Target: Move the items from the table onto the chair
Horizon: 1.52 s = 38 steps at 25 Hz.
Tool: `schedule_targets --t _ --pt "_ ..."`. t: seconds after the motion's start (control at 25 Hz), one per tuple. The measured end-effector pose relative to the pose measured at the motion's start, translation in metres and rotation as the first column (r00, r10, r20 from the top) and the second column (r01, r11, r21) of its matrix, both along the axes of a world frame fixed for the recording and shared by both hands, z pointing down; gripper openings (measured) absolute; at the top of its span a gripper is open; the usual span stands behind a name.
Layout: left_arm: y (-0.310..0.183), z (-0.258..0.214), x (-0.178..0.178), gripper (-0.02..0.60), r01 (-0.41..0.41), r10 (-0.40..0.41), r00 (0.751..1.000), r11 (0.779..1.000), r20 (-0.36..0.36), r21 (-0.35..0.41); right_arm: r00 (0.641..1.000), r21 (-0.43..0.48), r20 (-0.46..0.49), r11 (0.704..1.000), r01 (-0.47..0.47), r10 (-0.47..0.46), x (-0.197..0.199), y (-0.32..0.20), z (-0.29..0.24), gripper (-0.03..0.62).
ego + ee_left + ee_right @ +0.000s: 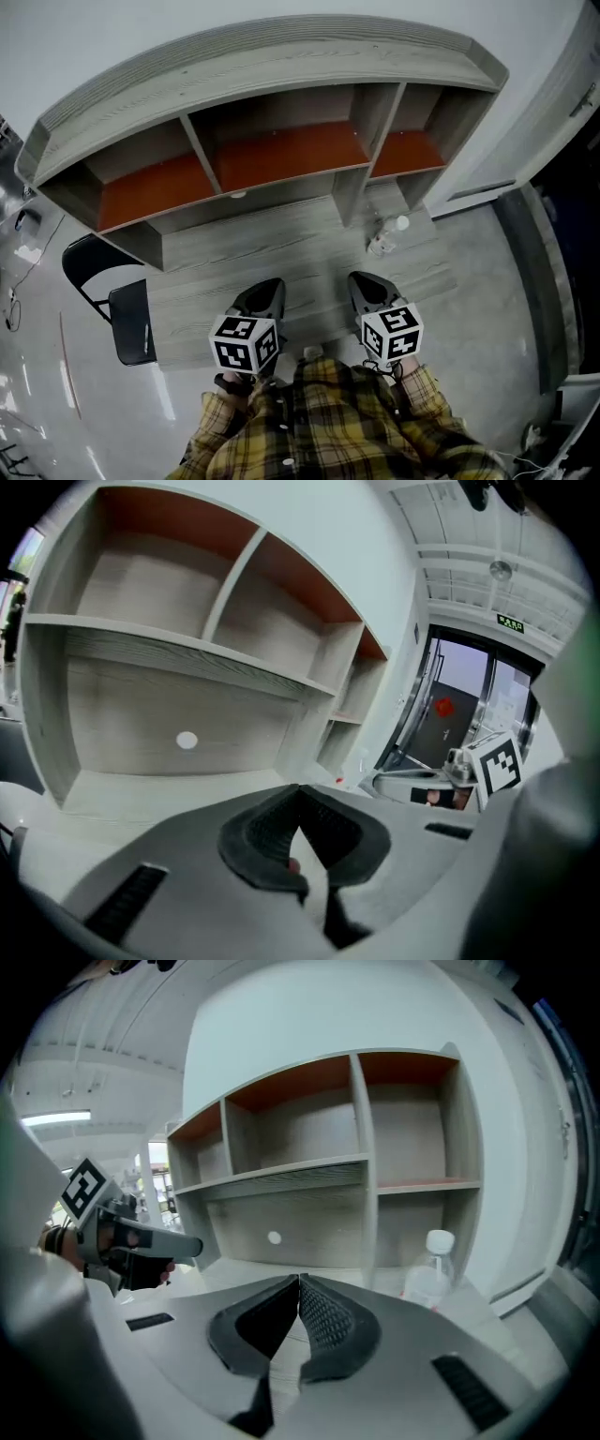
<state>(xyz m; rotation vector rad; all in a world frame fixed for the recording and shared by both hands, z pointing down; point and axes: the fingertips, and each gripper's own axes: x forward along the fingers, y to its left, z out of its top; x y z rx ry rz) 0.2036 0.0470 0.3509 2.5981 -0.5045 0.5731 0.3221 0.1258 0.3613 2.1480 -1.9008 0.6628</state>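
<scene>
Hovering at the table's (281,246) near edge: left gripper (265,289), right gripper (366,286), jaws together, empty.
Bottle (386,234) stood near the table's right edge; chair (128,321) sat beside its left edge.

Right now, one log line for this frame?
left gripper: shut, empty | right gripper: shut, empty | bottle: on table | chair: left of table

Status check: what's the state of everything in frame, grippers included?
left gripper: shut, holding nothing
right gripper: shut, holding nothing
bottle: upright on the table, cap on, not yet picked up
chair: beside the table's left end, nothing on its seat
shelf: open compartments, nothing in them
</scene>
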Motion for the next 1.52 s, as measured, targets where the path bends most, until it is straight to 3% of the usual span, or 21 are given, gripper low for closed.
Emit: schedule_targets --t 0.16,0.28,0.36,0.48,0.56,0.72,0.84,1.28,1.52 --pt "0.029 0.010 0.039 0.003 -0.074 0.075 0.997 0.997 0.020 -0.025 0.993 -0.004 0.017 0.993 -0.115 0.115 0.070 0.033 0.012 0.018" --pt "0.037 0.017 0.049 0.003 -0.095 0.097 0.994 0.995 0.047 -0.038 0.986 -0.002 0.056 0.987 -0.160 0.160 0.108 0.042 0.024 0.030" --pt "0.038 0.021 0.049 0.003 -0.089 0.092 0.994 0.995 0.066 -0.045 0.984 -0.008 0.069 0.986 -0.166 0.166 0.127 0.043 0.033 0.123" --pt "0.034 0.024 0.045 0.005 -0.064 0.069 0.994 0.996 0.084 -0.064 0.986 -0.017 0.071 0.988 -0.151 0.152 0.150 0.036 0.049 0.183" --pt "0.032 0.026 0.041 0.003 -0.047 0.053 0.994 0.997 0.100 -0.064 0.987 -0.032 0.084 0.991 -0.133 0.135 0.160 0.031 0.062 0.282" --pt "0.026 0.031 0.032 0.003 -0.012 0.021 0.990 0.998 0.138 -0.062 0.990 -0.075 0.075 0.991 -0.110 0.115 0.175 0.021 0.090 0.349" --pt "0.020 0.037 0.030 0.003 0.009 0.001 0.987 0.998 0.158 -0.065 0.990 -0.057 0.088 0.992 -0.109 0.114 0.182 0.010 0.102 0.383" --pt "0.021 0.049 0.025 0.003 0.043 -0.030 0.978 0.997 0.208 -0.060 0.998 -0.008 -0.044 0.999 0.053 -0.053 0.183 -0.026 0.131 0.385" --pt "0.021 0.044 0.019 0.003 0.071 -0.059 0.980 0.996 0.188 -0.056 0.998 -0.009 -0.045 0.999 0.035 -0.035 0.177 -0.030 0.131 0.357"
